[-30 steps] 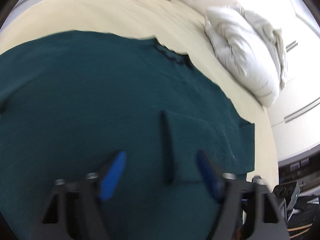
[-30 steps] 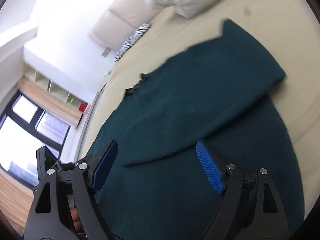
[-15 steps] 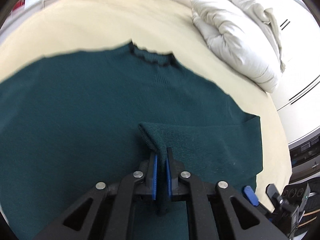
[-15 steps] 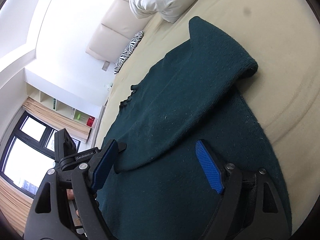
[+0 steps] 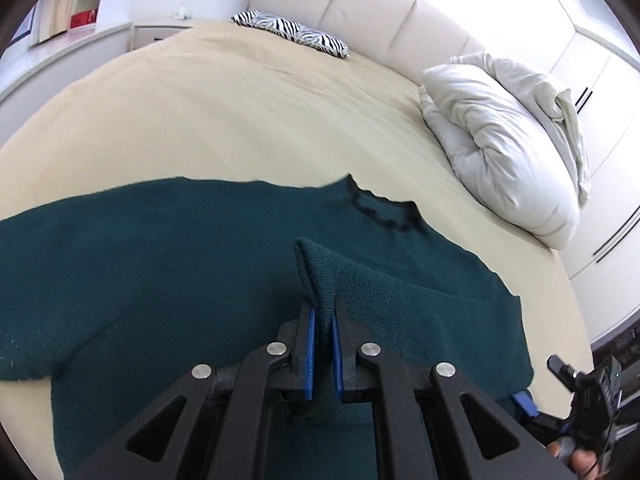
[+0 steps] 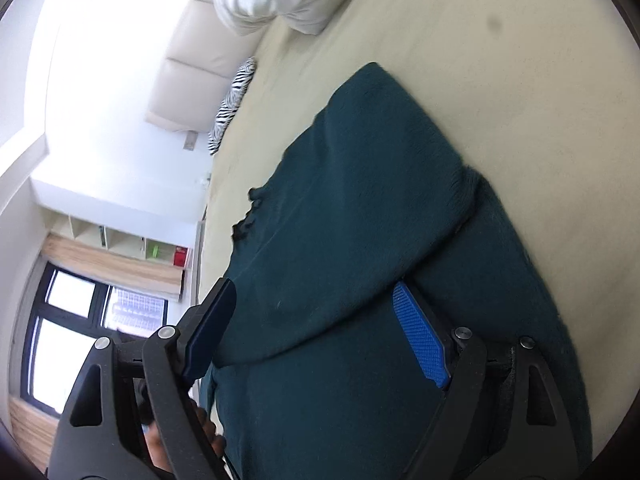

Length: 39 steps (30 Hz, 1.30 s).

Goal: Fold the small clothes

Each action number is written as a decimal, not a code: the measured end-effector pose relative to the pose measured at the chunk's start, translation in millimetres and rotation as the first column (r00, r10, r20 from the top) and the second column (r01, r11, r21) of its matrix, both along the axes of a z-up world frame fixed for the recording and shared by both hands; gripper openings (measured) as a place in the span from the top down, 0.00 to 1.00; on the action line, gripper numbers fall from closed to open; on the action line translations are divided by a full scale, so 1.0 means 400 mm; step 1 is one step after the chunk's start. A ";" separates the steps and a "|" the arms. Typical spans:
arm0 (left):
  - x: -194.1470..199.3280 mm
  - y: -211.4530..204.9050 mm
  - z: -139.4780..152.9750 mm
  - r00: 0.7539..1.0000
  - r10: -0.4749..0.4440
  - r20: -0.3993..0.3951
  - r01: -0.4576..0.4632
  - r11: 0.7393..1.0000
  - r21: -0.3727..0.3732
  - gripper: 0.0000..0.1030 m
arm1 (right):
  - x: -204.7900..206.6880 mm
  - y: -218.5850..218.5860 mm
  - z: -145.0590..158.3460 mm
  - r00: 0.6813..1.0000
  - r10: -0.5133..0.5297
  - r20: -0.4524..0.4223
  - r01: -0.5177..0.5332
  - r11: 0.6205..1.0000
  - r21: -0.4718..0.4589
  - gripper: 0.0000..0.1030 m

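A dark green knitted sweater [image 5: 168,256] lies spread on the cream bed, its black-trimmed neckline [image 5: 380,212] toward the pillows. One sleeve [image 5: 420,300] is folded across the body. My left gripper [image 5: 322,320] is shut on the cuff end of that sleeve, which stands up as a pinched ridge between the blue pads. In the right wrist view the same sweater [image 6: 360,208] fills the middle, with the folded sleeve running diagonally. My right gripper [image 6: 316,328] hangs open just above it, its blue pads [image 6: 420,340] wide apart with only flat fabric below.
The cream bed sheet [image 5: 240,120] stretches bare beyond the sweater. A white pillow [image 5: 500,148] lies at the right, a zebra-striped cushion [image 5: 292,36] by the padded headboard [image 5: 360,4]. A person's hand [image 6: 172,440] holds a gripper at lower left.
My left gripper went from open to shut on the sleeve cuff, then drew it back and up. The right gripper rolled and shifted over the sweater, staying open.
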State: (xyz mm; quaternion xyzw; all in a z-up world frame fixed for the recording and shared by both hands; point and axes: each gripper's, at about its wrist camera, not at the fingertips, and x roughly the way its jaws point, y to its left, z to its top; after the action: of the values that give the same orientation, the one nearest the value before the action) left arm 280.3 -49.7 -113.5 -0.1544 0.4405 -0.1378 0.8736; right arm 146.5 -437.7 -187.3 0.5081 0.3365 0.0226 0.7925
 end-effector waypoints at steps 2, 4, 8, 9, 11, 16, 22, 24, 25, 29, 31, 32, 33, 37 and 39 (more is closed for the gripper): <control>0.008 0.004 -0.010 1.000 0.013 -0.001 -0.013 1.000 -0.001 0.92 | 0.014 -0.024 -0.004 0.999 -0.037 -0.013 0.037 0.999 0.010 0.23; 0.016 0.006 -0.028 1.000 0.016 -0.016 -0.016 1.000 0.000 0.92 | 0.015 -0.051 -0.003 0.995 -0.095 -0.013 0.095 0.995 0.010 0.25; 0.024 0.006 -0.072 0.999 0.020 -0.043 -0.020 1.000 0.004 0.92 | -0.003 -0.131 -0.043 0.979 -0.204 -0.009 0.204 0.976 0.073 0.38; 0.023 0.008 -0.080 0.999 0.022 -0.047 -0.022 1.000 0.000 0.92 | -0.008 -0.143 -0.061 0.978 -0.210 -0.013 0.210 0.973 0.099 0.48; 0.021 0.008 -0.086 0.999 0.021 -0.046 -0.021 1.000 -0.003 0.92 | -0.014 -0.142 -0.070 0.981 -0.195 0.007 0.194 0.977 0.085 0.55; 0.023 0.011 -0.093 0.999 0.007 -0.044 -0.008 1.000 -0.013 0.92 | -0.038 -0.129 0.005 0.991 -0.126 0.033 0.126 0.992 0.010 0.50; 0.021 0.013 -0.091 0.999 0.004 -0.036 -0.004 1.000 -0.016 0.92 | 0.083 -0.128 0.144 0.998 -0.068 0.013 0.068 0.926 -0.372 0.50; 0.021 0.010 -0.091 0.999 0.005 -0.033 -0.005 1.000 -0.010 0.92 | 0.167 -0.135 0.129 0.998 -0.046 -0.045 0.022 0.897 -0.442 0.50; 0.022 0.009 -0.091 1.000 0.004 -0.030 -0.004 1.000 -0.007 0.92 | 0.211 -0.141 0.111 0.996 -0.036 -0.078 -0.003 0.893 -0.450 0.50; 0.025 0.003 -0.088 1.000 -0.001 -0.018 0.001 1.000 0.005 0.92 | 0.295 -0.148 0.037 0.985 -0.004 -0.175 -0.077 0.887 -0.456 0.60; 0.024 0.002 -0.084 1.000 -0.001 -0.008 0.001 1.000 0.011 0.92 | 0.310 -0.125 0.031 0.984 0.005 -0.181 -0.103 0.835 -0.540 0.73; 0.024 0.001 -0.080 1.000 -0.001 -0.003 0.001 1.000 0.012 0.92 | 0.303 -0.128 0.022 0.983 -0.004 -0.183 -0.100 0.823 -0.560 0.85; 0.022 -0.001 -0.075 1.000 0.000 0.005 0.000 1.000 0.015 0.92 | 0.292 -0.133 0.021 0.985 -0.014 -0.175 -0.087 0.827 -0.555 0.91; 0.023 -0.009 -0.056 0.999 -0.001 0.041 0.000 1.000 0.030 0.92 | 0.258 -0.152 0.032 0.990 -0.043 -0.134 -0.040 0.826 -0.563 0.94; 0.028 -0.011 -0.064 0.999 0.003 0.038 -0.004 0.999 0.035 0.92 | 0.252 -0.147 0.038 0.992 -0.053 -0.112 -0.022 0.815 -0.579 0.94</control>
State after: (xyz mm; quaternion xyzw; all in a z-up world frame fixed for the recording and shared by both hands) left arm 291.4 -54.1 -139.0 -0.1370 0.4260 -0.1312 0.8846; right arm 247.3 -496.3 -172.1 0.2463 0.3715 -0.1188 0.8873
